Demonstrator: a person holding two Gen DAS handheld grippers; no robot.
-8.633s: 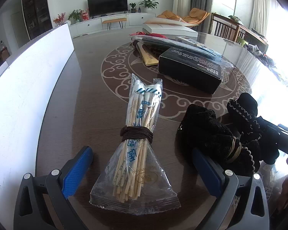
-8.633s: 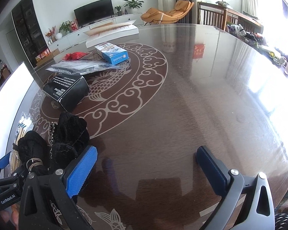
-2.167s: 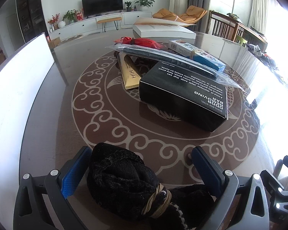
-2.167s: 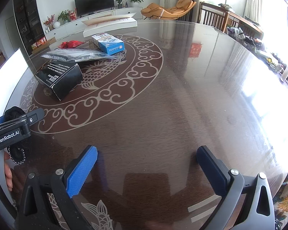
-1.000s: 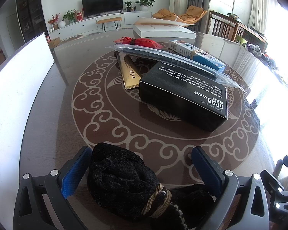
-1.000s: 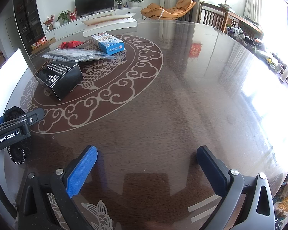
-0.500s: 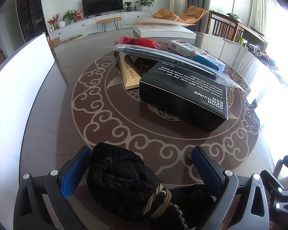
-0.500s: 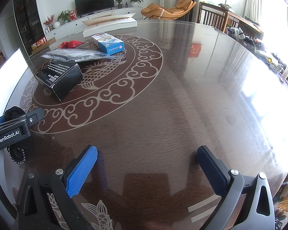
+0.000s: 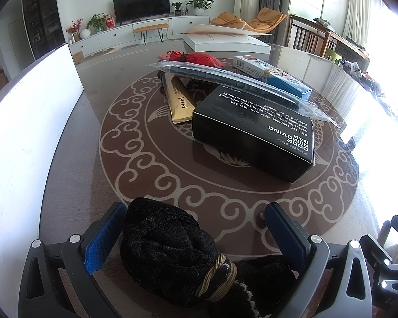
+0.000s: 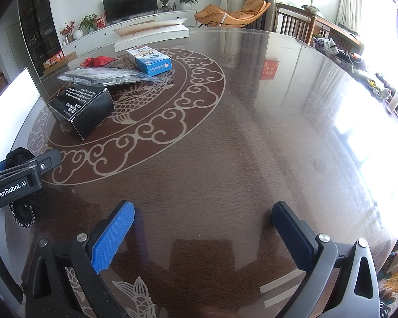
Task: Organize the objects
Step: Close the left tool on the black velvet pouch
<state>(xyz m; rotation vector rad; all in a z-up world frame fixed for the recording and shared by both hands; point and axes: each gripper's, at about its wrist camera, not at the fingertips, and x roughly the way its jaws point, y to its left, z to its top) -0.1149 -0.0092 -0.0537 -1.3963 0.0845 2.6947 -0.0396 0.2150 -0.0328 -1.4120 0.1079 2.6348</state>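
A black knitted bundle [image 9: 167, 251], tied with a tan band, lies on the dark table between the fingers of my left gripper [image 9: 195, 209]. The jaws stand wide apart; the bundle sits near the left blue pad [image 9: 103, 238] and clear of the right one. My right gripper [image 10: 203, 206] hangs open over bare table with nothing between its fingers. In the right wrist view the left gripper's body [image 10: 18, 177] shows at the far left, with the bundle [image 10: 18, 156] partly hidden behind it.
Ahead lie a black box [image 9: 252, 137], a gold tube [image 9: 179, 100], a plastic-wrapped dark item [image 9: 233, 82], a blue carton [image 9: 273, 76] and a red bundle [image 9: 193, 57]. A white board [image 9: 26, 132] lines the left edge. A white book [image 9: 225, 39] lies further back.
Since 8.6 s ago the left gripper has left the bagged chopsticks and now straddles the black bundle. Over the last second nothing has moved.
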